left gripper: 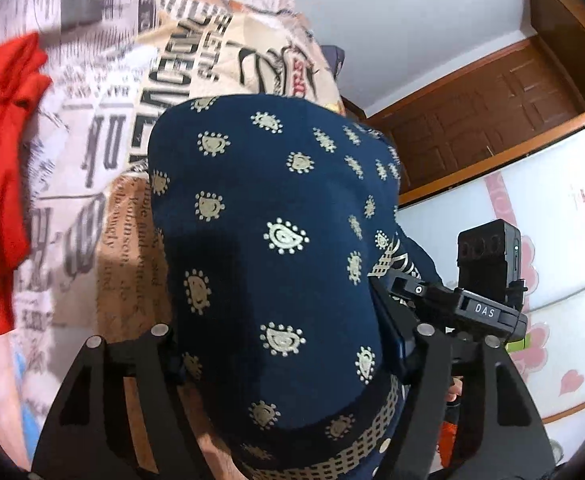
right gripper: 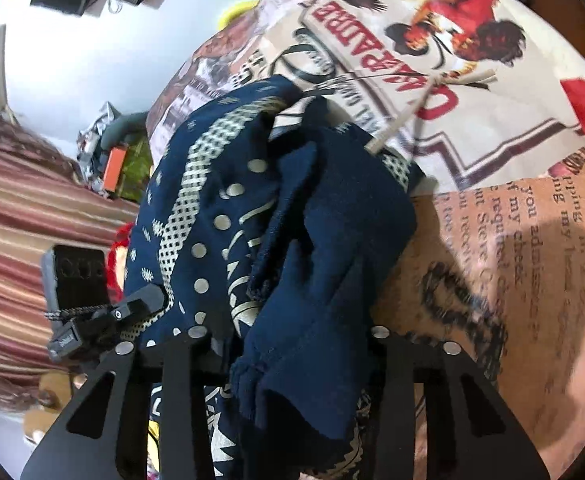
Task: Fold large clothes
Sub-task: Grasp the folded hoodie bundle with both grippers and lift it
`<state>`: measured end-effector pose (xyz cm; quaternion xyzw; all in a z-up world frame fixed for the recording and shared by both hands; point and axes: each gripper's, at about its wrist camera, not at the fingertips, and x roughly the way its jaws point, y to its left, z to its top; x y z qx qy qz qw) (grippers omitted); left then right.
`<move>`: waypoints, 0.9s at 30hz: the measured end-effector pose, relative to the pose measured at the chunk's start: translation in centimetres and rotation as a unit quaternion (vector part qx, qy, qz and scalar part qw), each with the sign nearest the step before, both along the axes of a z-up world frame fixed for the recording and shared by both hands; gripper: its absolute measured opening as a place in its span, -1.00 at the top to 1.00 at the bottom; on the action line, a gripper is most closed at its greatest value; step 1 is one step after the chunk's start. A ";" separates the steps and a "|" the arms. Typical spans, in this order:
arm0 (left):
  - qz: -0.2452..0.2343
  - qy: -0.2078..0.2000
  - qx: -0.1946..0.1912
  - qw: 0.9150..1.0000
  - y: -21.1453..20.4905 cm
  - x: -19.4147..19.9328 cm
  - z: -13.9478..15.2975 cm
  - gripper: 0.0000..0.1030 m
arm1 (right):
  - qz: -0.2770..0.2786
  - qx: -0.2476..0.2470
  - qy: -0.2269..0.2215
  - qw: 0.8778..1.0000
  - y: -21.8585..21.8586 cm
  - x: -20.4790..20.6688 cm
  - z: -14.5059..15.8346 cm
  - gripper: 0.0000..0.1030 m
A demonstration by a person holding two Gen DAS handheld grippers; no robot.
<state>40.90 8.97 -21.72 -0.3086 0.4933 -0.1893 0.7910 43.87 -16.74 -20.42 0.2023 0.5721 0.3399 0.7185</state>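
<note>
My left gripper [left gripper: 288,368] has its two black fingers spread wide, cloth bulging up between them, so I can't tell if it's clamped. My right gripper [right gripper: 288,364] looks the same, fingers set apart with fabric bunched between; its grip is unclear.

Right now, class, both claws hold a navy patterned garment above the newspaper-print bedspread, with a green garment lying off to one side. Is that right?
Not quite: the garment lying aside is red, not green, as the left wrist view shows. The rest stands: both the left claw and right claw hold the navy patterned garment above the newspaper-print bedspread.
</note>
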 end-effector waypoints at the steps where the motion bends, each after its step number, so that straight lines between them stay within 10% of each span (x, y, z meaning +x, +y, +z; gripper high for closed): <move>1: 0.001 -0.007 0.002 1.000 0.3 -0.6 0.9 -0.35 | 0.004 -0.006 -0.006 1.000 0.2 -0.4 0.6 0.35; 15: 0.048 -0.129 0.033 0.990 9.4 -7.6 14.6 -0.35 | 0.045 0.027 -0.132 0.990 7.6 -4.9 13.1 0.35; 27: 0.096 -0.124 0.043 0.987 21.4 -7.6 13.4 -0.36 | 0.092 0.030 -0.145 0.985 18.5 -3.0 12.5 0.35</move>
